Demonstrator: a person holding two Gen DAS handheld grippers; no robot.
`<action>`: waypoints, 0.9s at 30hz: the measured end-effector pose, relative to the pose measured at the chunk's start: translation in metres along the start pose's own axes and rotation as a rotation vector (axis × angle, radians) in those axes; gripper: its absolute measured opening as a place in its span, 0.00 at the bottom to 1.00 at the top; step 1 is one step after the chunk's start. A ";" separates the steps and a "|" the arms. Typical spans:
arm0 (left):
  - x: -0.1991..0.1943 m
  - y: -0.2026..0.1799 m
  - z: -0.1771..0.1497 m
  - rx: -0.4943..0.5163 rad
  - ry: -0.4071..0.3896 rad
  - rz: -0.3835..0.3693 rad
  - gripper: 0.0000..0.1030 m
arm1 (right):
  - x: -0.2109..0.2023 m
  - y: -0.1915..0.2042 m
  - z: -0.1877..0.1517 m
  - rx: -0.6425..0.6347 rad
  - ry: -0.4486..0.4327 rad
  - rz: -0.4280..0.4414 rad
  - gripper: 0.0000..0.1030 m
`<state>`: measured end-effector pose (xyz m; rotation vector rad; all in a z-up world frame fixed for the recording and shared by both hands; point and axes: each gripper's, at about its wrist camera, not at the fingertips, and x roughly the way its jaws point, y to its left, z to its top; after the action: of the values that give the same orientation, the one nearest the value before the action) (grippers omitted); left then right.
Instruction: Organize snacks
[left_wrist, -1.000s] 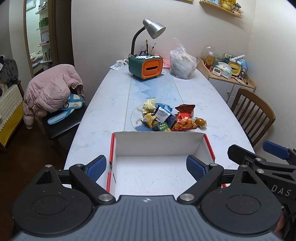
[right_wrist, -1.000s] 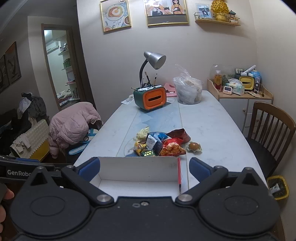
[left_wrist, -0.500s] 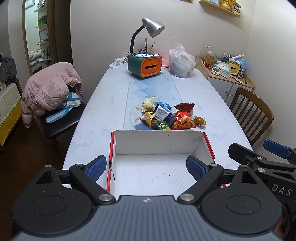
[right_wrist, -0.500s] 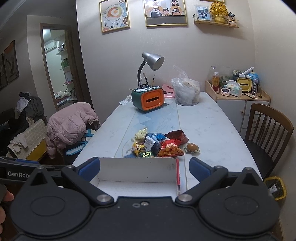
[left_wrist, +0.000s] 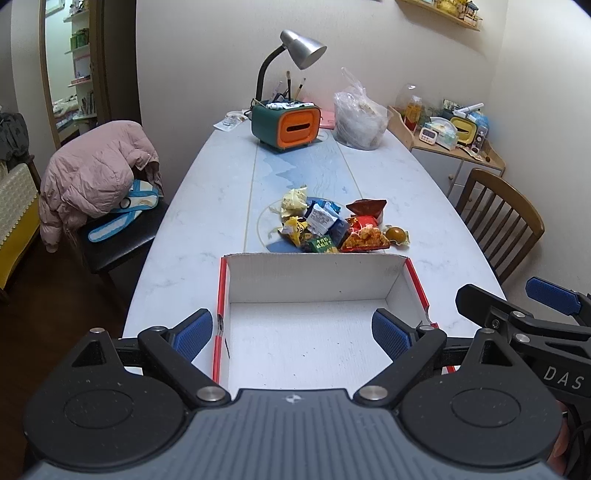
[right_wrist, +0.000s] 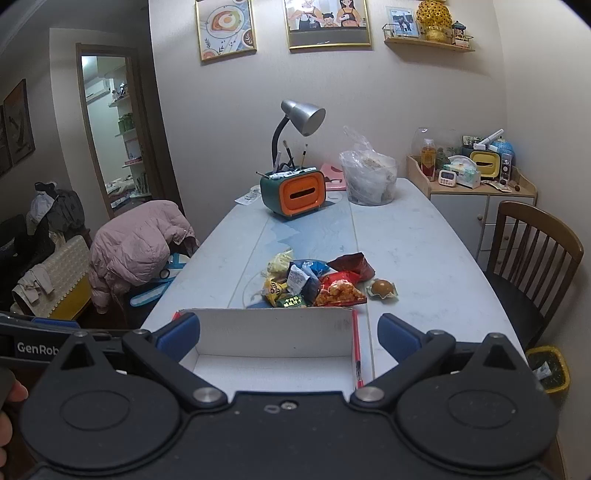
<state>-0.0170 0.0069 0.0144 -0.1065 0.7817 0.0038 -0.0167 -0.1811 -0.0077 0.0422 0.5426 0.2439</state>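
- Snack packets (left_wrist: 325, 225), a loose heap of crinkly foil and plastic bags in yellow, blue, red and green, lie mid-bench on the long pale marble-look bench (left_wrist: 391, 192), just beyond the far wall of the white cardboard box with red outer sides (left_wrist: 314, 291).
- Left tool (left_wrist: 293, 334) hangs over the near part of the box, spread wide and gripping nothing.
- Right tool (right_wrist: 290, 338) hovers at the box's right side, likewise released and bare; the left view shows it close alongside.
- Box interior looks empty, so sorting has likely not begun.
- Risk: the packets overlap, so a pinch into the heap may catch two at once or drag neighbours along.
- Risk: the small round brown sweet in clear wrap (right_wrist: 382, 287), just beside the red bag, could roll or skid if nudged.
- Risk: reaching low across the light box may shove it into the heap.
- Risk: both tools sit near each other and could clash.
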 end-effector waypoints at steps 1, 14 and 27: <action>0.001 0.000 0.000 0.001 0.002 0.000 0.91 | 0.001 0.000 -0.001 0.001 0.003 -0.002 1.00; 0.036 -0.005 0.022 0.039 0.061 0.045 0.91 | 0.038 -0.024 0.022 -0.032 0.082 0.010 0.99; 0.078 -0.002 0.122 0.005 0.165 -0.014 0.91 | 0.106 -0.074 0.115 -0.043 0.197 0.110 0.96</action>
<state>0.1240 0.0141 0.0453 -0.1087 0.9460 -0.0202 0.1471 -0.2247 0.0295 0.0063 0.7320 0.3695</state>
